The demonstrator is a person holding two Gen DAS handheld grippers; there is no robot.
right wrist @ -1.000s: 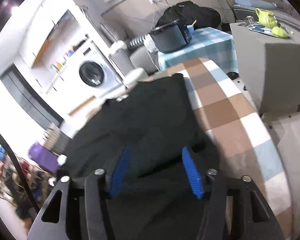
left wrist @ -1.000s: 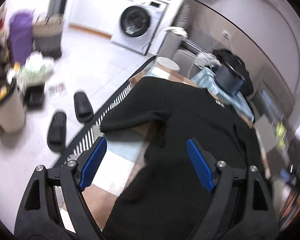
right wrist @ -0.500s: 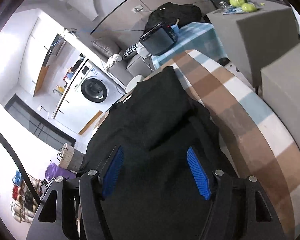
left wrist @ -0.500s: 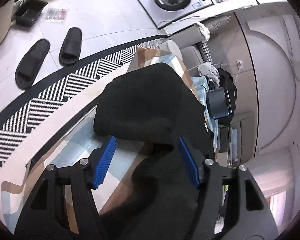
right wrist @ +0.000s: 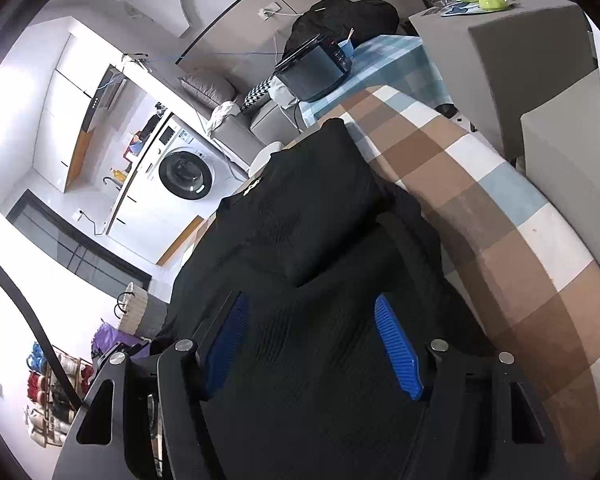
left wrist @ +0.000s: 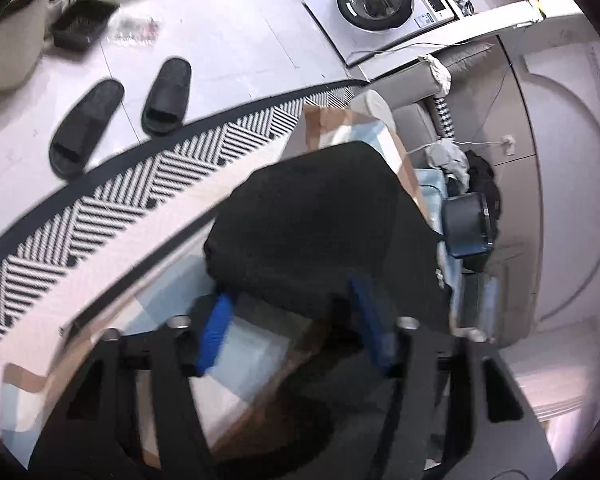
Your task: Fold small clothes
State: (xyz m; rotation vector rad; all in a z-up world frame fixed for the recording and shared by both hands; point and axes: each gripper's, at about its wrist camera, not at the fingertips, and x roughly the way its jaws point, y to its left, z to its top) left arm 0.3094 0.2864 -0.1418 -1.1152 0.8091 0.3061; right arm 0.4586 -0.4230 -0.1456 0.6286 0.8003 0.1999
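black garment lying lengthwise on the checked tabletop

a black garment is lying on a tabletop covered by a brown, white and light-blue checked cloth. in the right wrist view its long axis is running away from the camera toward the far end of the tabletop, with a folded-over panel lying on top of the lower layer and its narrow far end pointing toward the washing machine side of the room. in the left wrist view the same garment is showing a rounded folded edge nearest the camera, with bare checked cloth just below it.

the left gripper is angling down at that near folded edge; its jaws have just been closing and are standing partly open, with the garment's edge lying between the blue pads, though the picture is too blurred to tell whether they are pressing on it. the right gripper is hanging over the garment's near part with its jaws standing wide, the pads apart and gripping nothing.

on the floor beside a black-and-white zigzag rug a pair of black slippers is lying.
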